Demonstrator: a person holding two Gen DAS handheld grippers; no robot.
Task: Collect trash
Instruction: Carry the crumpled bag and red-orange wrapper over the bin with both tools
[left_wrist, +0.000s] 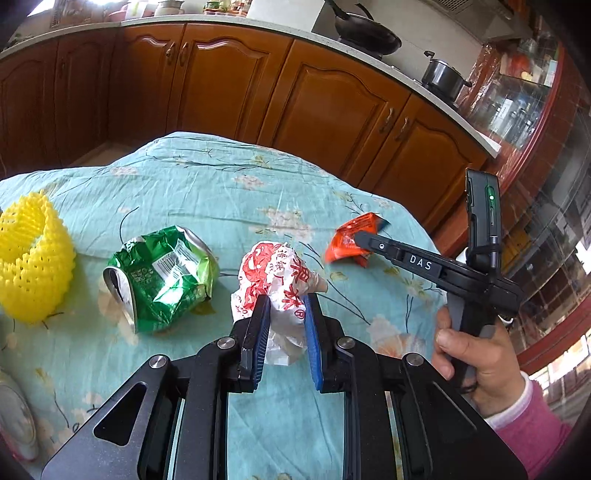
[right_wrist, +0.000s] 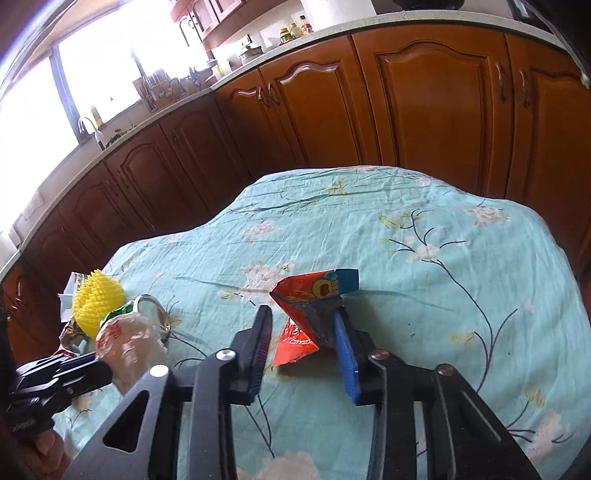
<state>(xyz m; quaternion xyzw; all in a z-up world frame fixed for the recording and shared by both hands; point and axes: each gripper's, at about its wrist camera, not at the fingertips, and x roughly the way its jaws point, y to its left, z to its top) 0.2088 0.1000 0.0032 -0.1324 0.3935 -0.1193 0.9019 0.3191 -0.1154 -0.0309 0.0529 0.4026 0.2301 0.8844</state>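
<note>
The left gripper (left_wrist: 284, 306) has its jaws squeezed on a crumpled white paper wrapper with red print (left_wrist: 275, 280), just above the flowery blue tablecloth (left_wrist: 207, 192). The paper's lower part hides between the pads.

The right gripper (right_wrist: 301, 325) holds an orange snack wrapper (right_wrist: 314, 295) — in the right wrist view it leans on the blue pad (right_wrist: 345, 354), and the black pad looks a bit away, so the pinch is hard to see.

A squashed green can (left_wrist: 162, 273) and a yellow foam net (left_wrist: 31, 258) lie on the cloth to the left — the net is cut off at the edge.
</note>
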